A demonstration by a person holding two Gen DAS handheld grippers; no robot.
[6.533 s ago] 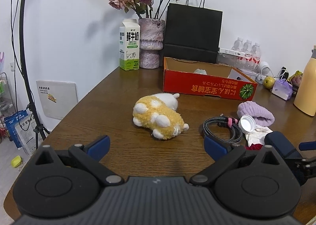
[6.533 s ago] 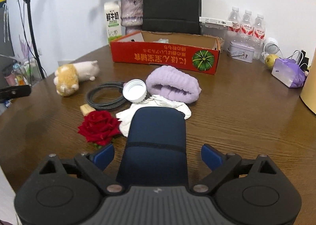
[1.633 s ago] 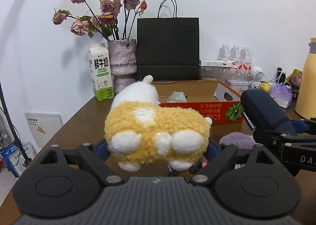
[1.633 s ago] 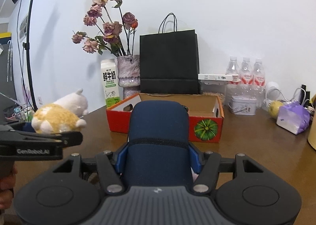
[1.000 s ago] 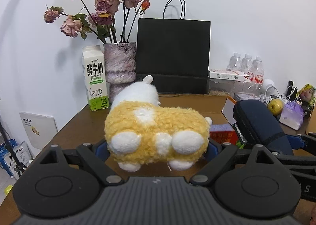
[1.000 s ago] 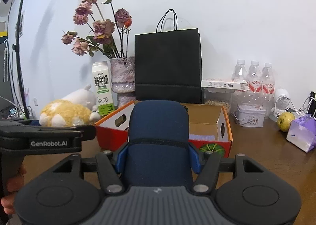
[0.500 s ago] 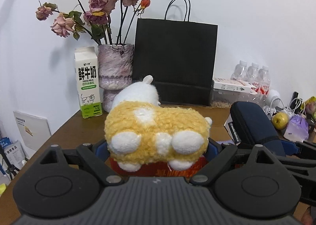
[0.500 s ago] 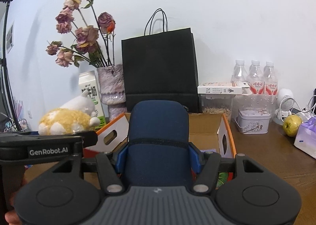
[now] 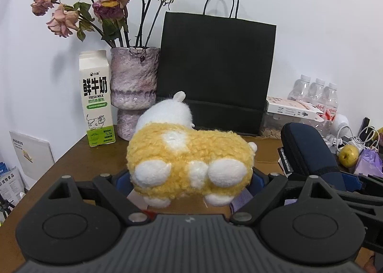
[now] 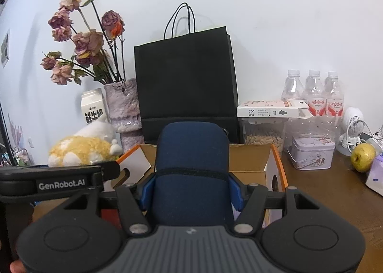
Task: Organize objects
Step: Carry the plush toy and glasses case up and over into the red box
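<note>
Both grippers have carried their loads forward until the cardboard box [image 10: 249,158] lies just beneath them: the left gripper [image 9: 191,177] clamped on the plush toy [image 9: 189,155], the right gripper [image 10: 191,191] on the navy case [image 10: 191,177] (both look ready to drop in).

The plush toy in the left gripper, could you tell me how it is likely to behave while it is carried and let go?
The plush toy looks soft and fluffy, so it probably squashes between the left gripper's pads rather than slipping. It seems light for its bulk. Dropped into the cardboard box, it would likely land softly and hardly roll.
</note>
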